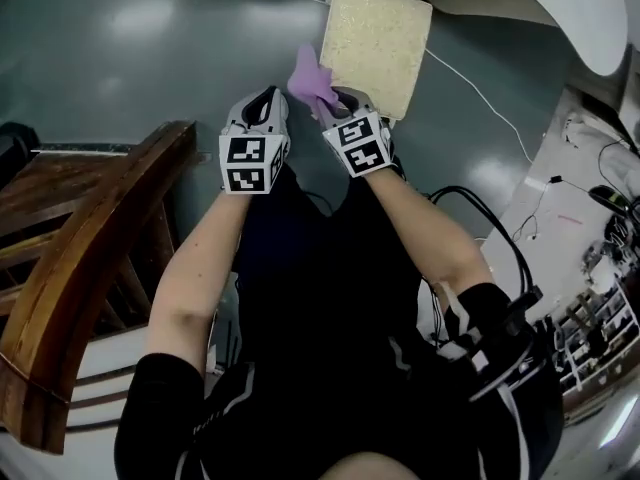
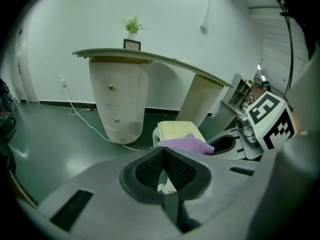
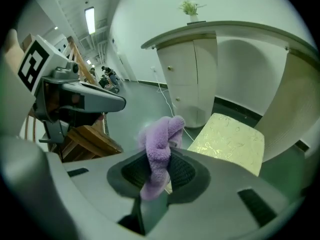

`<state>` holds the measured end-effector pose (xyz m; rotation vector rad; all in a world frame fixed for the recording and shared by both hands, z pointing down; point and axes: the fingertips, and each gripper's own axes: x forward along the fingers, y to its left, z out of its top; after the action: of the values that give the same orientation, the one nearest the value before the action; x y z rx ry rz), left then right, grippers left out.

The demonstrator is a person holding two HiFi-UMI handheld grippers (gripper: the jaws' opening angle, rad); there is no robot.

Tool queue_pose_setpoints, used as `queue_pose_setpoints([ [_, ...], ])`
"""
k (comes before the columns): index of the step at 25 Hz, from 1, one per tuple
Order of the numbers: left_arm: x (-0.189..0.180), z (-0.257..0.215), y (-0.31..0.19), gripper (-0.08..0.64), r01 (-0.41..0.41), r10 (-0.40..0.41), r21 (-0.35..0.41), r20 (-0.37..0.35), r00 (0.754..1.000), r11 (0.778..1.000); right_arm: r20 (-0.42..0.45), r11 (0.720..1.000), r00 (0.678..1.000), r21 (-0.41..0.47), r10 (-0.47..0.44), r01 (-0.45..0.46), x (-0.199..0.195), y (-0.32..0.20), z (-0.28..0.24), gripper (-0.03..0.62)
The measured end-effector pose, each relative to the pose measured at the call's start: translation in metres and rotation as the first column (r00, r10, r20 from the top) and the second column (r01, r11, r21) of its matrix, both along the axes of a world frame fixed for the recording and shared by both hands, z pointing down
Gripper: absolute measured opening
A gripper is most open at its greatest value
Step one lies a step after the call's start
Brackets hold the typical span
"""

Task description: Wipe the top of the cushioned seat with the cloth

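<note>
A cream cushioned seat [image 1: 375, 43] stands on the green floor ahead of me; its pale patterned top [image 3: 227, 141] also shows in the right gripper view, and the seat [image 2: 177, 130] in the left gripper view. My right gripper [image 1: 330, 101] is shut on a purple fluffy cloth [image 1: 310, 80], which bunches out of its jaws [image 3: 160, 144] near the seat's near-left corner. My left gripper [image 1: 268, 103] hangs just left of it, jaws closed together with nothing between them; from it the purple cloth [image 2: 189, 144] shows in front of the seat.
A white counter [image 2: 150, 61] on rounded pedestals stands behind the seat, with a white cable [image 1: 480, 93] trailing over the floor. A brown wooden chair [image 1: 85, 268] sits close at my left. A white table [image 1: 575, 228] with wires and parts lies at right.
</note>
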<state>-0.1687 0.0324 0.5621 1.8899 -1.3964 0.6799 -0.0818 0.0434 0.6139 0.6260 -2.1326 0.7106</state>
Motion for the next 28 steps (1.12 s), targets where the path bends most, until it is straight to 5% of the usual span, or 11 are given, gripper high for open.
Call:
queue_pose_setpoints([
  [6, -0.009, 0.059, 0.001, 0.003, 0.044, -0.044, -0.08, 0.007, 0.999, 0.996, -0.051, 0.998, 0.998, -0.051, 0.044, -0.047, -0.002, -0.004, 0.068, 0.091],
  [12, -0.007, 0.089, 0.015, 0.003, 0.002, 0.003, -0.134, 0.04, 0.999, 0.991, -0.085, 0.99, 0.995, -0.125, 0.052, -0.062, -0.005, 0.02, 0.11, 0.091],
  [28, 0.067, 0.111, 0.007, 0.003, -0.122, 0.129, -0.198, 0.027, 0.991, 0.973, -0.043, 0.981, 0.996, -0.172, 0.079, -0.085, 0.05, 0.008, 0.125, 0.094],
])
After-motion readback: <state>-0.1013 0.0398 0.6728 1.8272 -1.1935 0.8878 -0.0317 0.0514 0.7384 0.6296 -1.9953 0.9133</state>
